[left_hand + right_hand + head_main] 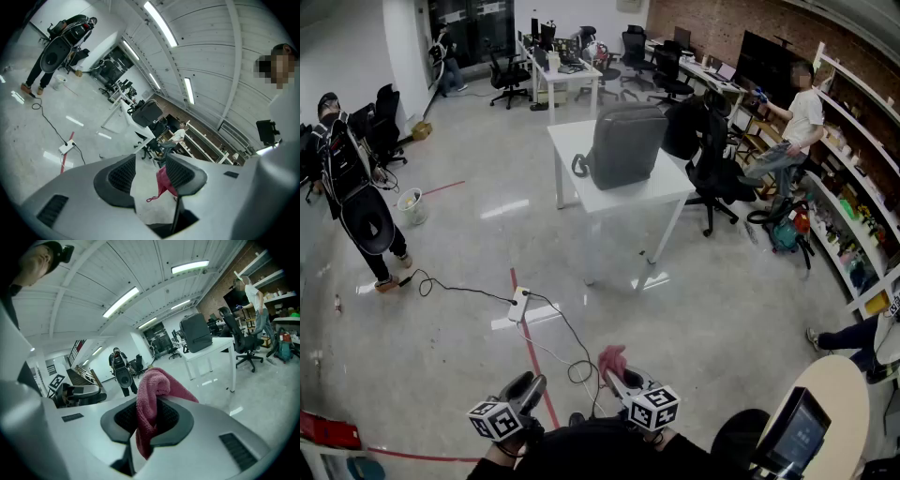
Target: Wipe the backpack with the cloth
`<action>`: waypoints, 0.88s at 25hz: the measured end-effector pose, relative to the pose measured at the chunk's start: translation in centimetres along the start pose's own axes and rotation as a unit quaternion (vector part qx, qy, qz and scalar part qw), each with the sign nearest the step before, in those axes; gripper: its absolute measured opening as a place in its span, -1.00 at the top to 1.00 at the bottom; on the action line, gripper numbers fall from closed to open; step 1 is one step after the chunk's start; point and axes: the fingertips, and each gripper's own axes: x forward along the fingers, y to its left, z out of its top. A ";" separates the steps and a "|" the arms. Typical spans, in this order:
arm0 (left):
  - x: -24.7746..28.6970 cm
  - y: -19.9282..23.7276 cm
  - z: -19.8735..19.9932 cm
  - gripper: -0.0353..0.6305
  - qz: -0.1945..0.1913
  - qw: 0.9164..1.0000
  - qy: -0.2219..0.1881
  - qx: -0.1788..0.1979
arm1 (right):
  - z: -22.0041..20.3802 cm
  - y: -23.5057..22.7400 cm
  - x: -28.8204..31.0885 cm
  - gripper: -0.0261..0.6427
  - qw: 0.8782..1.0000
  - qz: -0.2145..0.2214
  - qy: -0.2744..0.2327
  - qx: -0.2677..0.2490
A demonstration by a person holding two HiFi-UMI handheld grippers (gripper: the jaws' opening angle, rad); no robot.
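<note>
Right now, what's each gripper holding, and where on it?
The right gripper is shut on the pink cloth, pinched mid-length: a fold bunches above the jaws, a tail hangs below. The left gripper is open, empty.

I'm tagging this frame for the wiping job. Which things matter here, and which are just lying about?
For the job: backpack; cloth, clamped in the right gripper.
Lying about: power strip; bucket; office chair.
</note>
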 end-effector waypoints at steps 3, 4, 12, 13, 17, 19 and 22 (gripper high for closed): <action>0.9 -0.7 -0.4 0.25 0.003 1.000 -0.001 0.001 | 0.4 -0.9 -0.4 0.75 1.000 0.005 0.002 -0.003; 1.4 -1.1 -0.6 0.25 0.002 1.000 0.000 0.002 | 0.6 -1.4 -0.6 0.75 1.000 0.005 0.001 -0.003; 8.7 -6.5 -2.5 0.25 -0.020 0.999 0.028 0.018 | 3.3 -8.2 -4.9 0.75 1.000 -0.012 -0.018 0.007; 10.1 -7.6 -2.8 0.25 -0.026 0.999 0.034 0.022 | 4.1 -9.3 -5.7 0.75 0.999 -0.015 -0.029 0.008; 16.1 -12.6 -4.9 0.25 -0.055 0.996 0.062 0.039 | 6.6 -13.9 -9.7 0.74 0.997 -0.029 -0.065 0.006; 18.5 -15.6 -6.2 0.25 -0.067 0.994 0.074 0.050 | 7.0 -15.9 -11.8 0.75 0.997 -0.031 -0.073 0.008; 21.2 -19.7 -8.4 0.25 -0.079 0.991 0.089 0.066 | 7.2 -18.2 -14.8 0.74 0.996 -0.028 -0.084 0.008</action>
